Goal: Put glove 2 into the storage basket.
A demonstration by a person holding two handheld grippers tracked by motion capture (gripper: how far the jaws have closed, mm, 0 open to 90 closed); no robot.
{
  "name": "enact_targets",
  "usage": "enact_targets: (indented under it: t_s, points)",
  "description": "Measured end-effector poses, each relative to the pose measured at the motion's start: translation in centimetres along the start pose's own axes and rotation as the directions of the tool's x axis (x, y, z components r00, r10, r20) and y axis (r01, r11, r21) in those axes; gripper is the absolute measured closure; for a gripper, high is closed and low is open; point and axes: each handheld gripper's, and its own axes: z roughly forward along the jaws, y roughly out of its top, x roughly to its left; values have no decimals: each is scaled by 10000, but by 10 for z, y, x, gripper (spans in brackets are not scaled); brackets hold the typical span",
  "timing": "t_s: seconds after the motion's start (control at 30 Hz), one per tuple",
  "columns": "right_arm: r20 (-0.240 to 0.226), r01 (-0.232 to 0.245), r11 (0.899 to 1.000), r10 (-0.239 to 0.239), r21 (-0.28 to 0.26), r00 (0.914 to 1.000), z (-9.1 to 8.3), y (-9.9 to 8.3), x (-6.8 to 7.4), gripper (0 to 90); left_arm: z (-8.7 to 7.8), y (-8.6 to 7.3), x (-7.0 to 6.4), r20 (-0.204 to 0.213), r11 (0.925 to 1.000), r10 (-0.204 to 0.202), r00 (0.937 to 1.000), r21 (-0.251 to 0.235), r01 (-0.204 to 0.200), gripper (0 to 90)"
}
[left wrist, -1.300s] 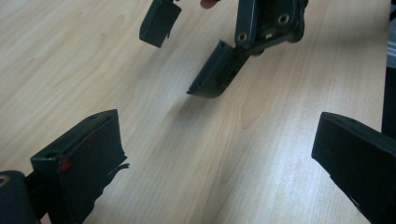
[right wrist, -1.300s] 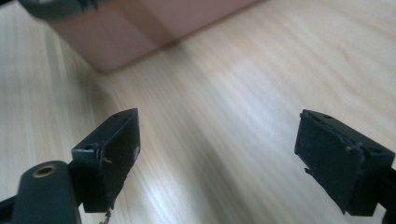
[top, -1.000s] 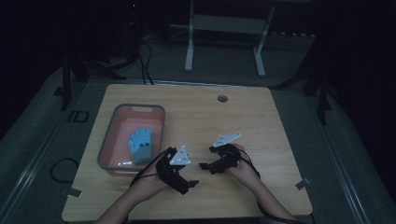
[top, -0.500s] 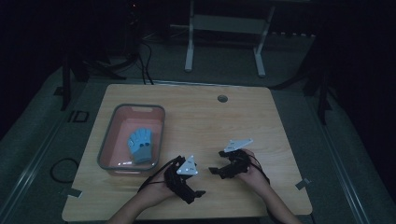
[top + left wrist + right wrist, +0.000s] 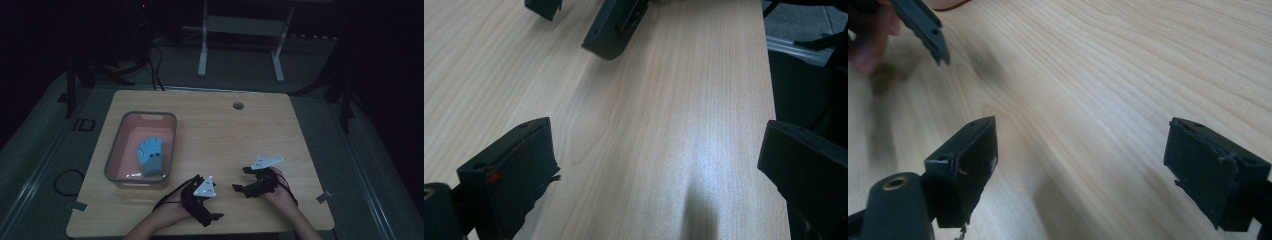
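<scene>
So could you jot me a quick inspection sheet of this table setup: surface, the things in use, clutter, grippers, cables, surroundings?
Surface: wooden table, with a round hole near its far edge.
Job's things: blue glove lying inside the pink bin at the table's left.
Clutter: nothing seen.
Grippers: left gripper open, holding nothing, over bare wood at the near edge; right gripper open, holding nothing, beside it.
Cables: a black cable trails from the left gripper; a cable loop lies on the floor to the left.
Surroundings: dark room, grey floor, white stand behind the table.
</scene>
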Motion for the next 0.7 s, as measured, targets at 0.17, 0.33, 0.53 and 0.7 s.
enact_targets:
  t_s: [0.17,0.33,0.53,0.7]
  points:
    - [70,87,9999,-87,-82,9999,-6,-7,4,140,3,-4,-7,-39,9996,282,9996,70,-282,21]
    - [76,-2,9997,4,-252,10000,-10,-14,5,139,1,-9,-12,-277,9988,474,9985,-118,-478,21]
    - [186,35,9994,-28,-337,9998,-14,-19,4,139,2,-15,-14,-252,9990,413,9988,-161,-417,21]
    - [365,9,9981,14,-619,9993,-20,-24,2,139,3,-18,-15,-203,9992,347,9992,-196,-351,22]
